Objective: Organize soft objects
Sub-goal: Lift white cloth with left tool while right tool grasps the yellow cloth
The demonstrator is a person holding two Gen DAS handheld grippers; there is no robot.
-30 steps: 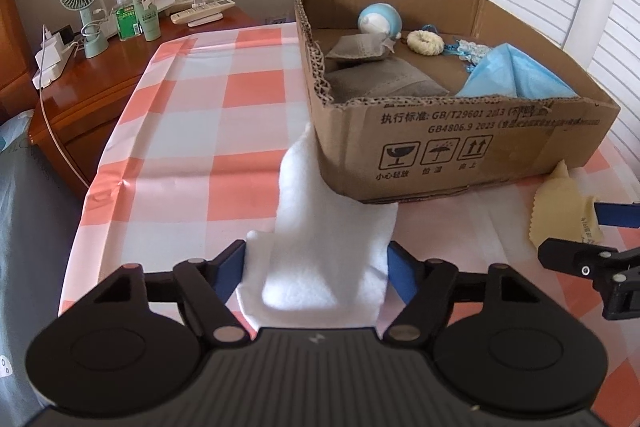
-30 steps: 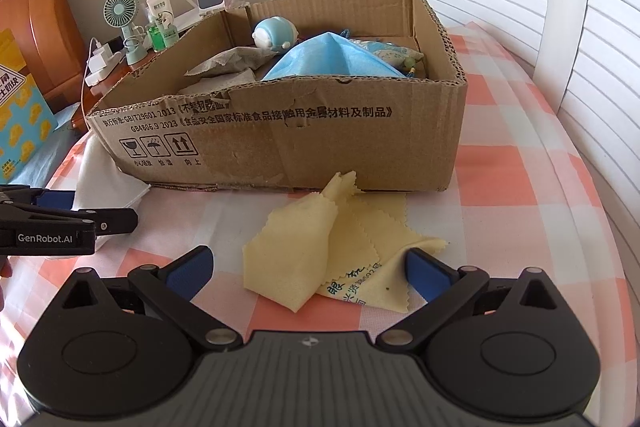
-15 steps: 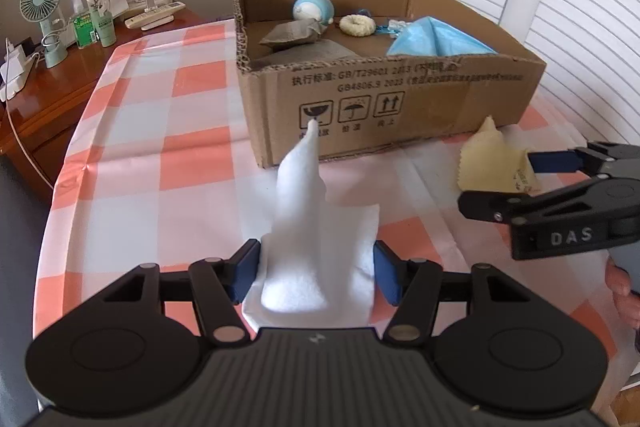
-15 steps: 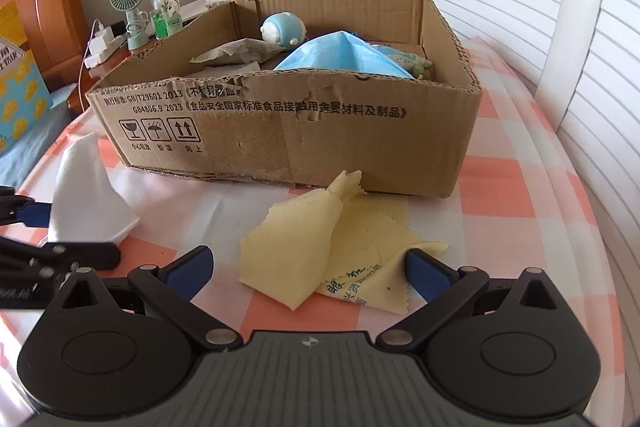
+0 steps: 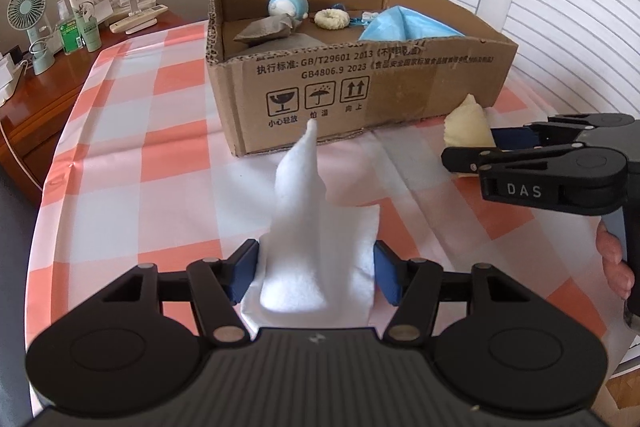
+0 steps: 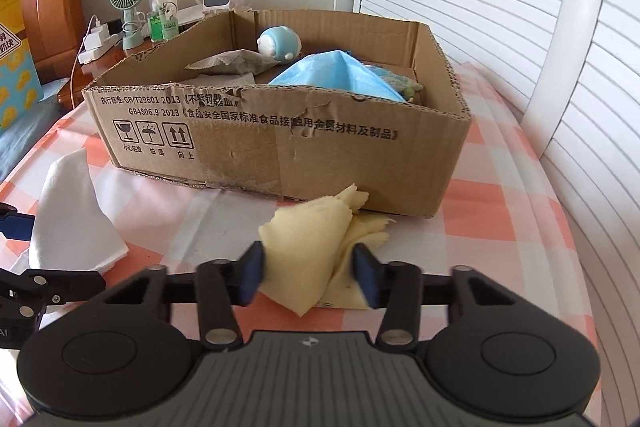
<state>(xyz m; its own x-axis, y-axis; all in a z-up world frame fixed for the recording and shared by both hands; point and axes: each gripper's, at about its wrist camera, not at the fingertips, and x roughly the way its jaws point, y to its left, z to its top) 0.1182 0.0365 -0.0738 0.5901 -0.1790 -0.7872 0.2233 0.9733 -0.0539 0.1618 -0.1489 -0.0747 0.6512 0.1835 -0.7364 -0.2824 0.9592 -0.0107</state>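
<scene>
Left wrist view shows the left gripper (image 5: 316,269) with its jaws wide apart around a white cloth (image 5: 316,227) lying on the counter (image 5: 160,163), its peaked tip pointing away toward the cardboard box (image 5: 360,87) just beyond. Right gripper (image 6: 308,275) straddles a crumpled yellow cloth (image 6: 316,239) close against the box front, jaws partly drawn in and touching its sides; whether they truly pinch it I cannot tell. Each cloth's near edge is hidden behind its gripper.
</scene>
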